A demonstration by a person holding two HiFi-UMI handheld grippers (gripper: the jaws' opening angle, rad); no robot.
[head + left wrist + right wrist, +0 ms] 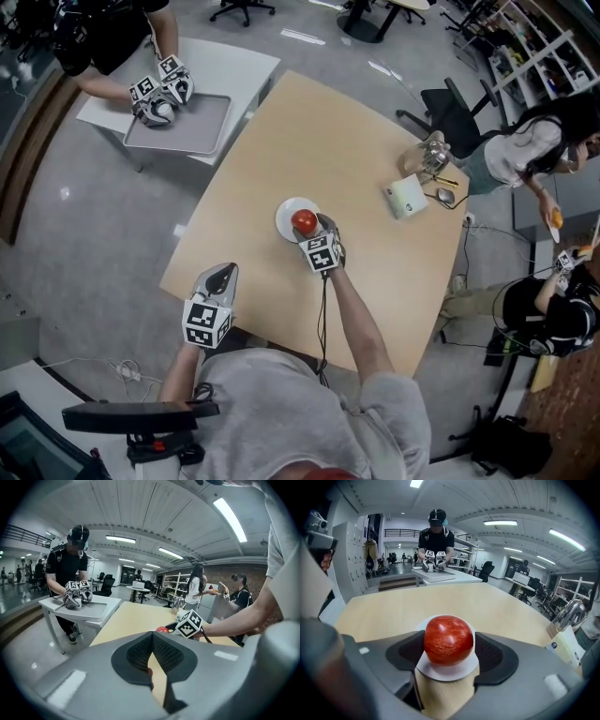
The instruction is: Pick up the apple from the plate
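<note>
A red apple [303, 221] [448, 639] rests on a small white plate [284, 214] [446, 671] near the middle of the tan table [309, 141]. My right gripper [311, 228] [449, 654] is low at the plate, open, one dark pad on each side of the apple; I see no firm press on it. My left gripper [221, 275] [152, 638] hovers at the table's near edge, left of the plate, shut with nothing in it. From the left gripper view the apple [162, 630] peeks out beside the right gripper's marker cube [190, 623].
A white box [406, 197], a metal kettle [431, 156] and a mouse [444, 196] sit at the table's right side. Another person works two grippers over a grey tray [178, 124] on a side table far left. People and a chair [452, 112] stand right.
</note>
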